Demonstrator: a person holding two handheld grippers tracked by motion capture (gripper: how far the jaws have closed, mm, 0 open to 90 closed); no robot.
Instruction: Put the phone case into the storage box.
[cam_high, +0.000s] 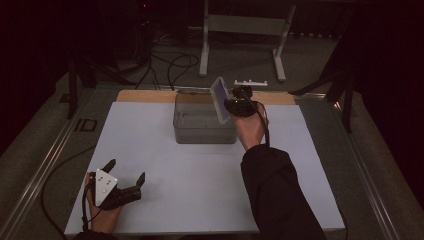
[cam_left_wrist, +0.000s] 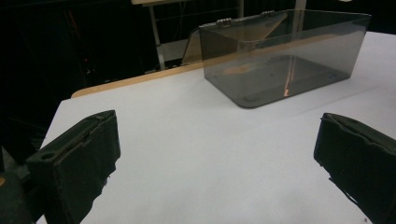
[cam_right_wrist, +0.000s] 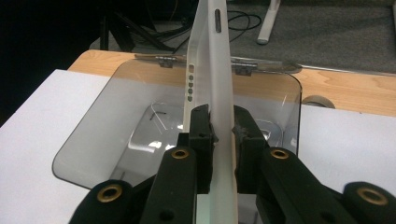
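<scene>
The right tool (cam_high: 231, 105) is held above the near right rim of a clear plastic container (cam_high: 200, 131). Its two black jaws are pressed against the flat faces of a thin white tablet-like device (cam_high: 219, 99), pinching it near one end. In the right gripper view the device (cam_right_wrist: 210, 70) stands on edge between the jaws, with a row of small holes and a slot-shaped button visible along its narrow side. In the high view it is tilted, its upper end leaning away from the hand. The container below it (cam_right_wrist: 112, 135) is open and has rounded corners; two hinge fittings show along its far rim.

The container sits at the far middle of the white surface (cam_high: 200, 190), close to a bare wooden strip (cam_high: 145, 96) at the far edge.

The left tool (cam_high: 126, 181) rests at the near left corner of the surface, well apart from the container. Its jaws are spread wide with nothing between them; in the left gripper view the container (cam_left_wrist: 285, 60) lies ahead of them.
</scene>
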